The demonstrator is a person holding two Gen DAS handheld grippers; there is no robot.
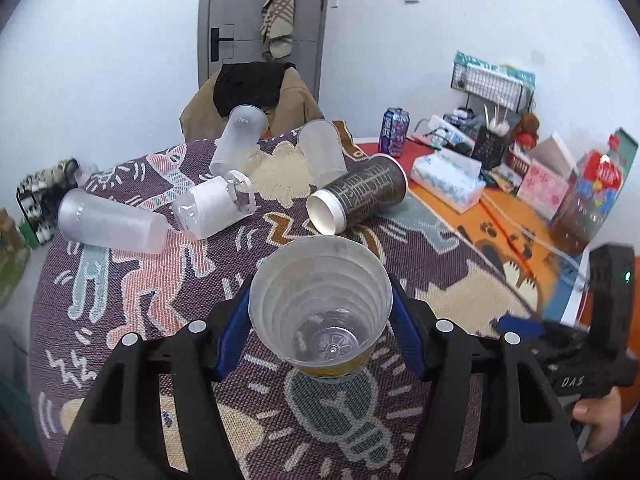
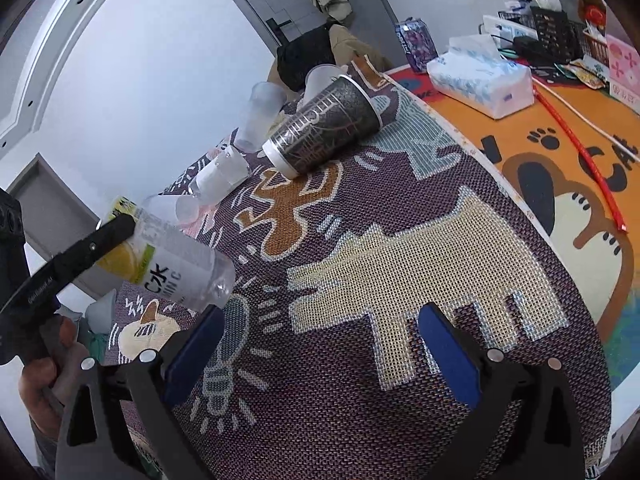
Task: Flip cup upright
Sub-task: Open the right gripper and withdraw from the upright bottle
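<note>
My left gripper is shut on a clear ribbed plastic cup with a yellow label. It holds the cup mouth up, just above the patterned cloth. The same cup shows in the right wrist view, tilted, with the left gripper's finger across it. My right gripper is open and empty, low over the cloth. A dark paper cup lies on its side behind the held cup; it also shows in the right wrist view.
Several frosted and clear cups lie on their sides at the left and back of the cloth. Spilled powder lies among them. On the orange mat at the right are a tissue pack, a soda can and boxes.
</note>
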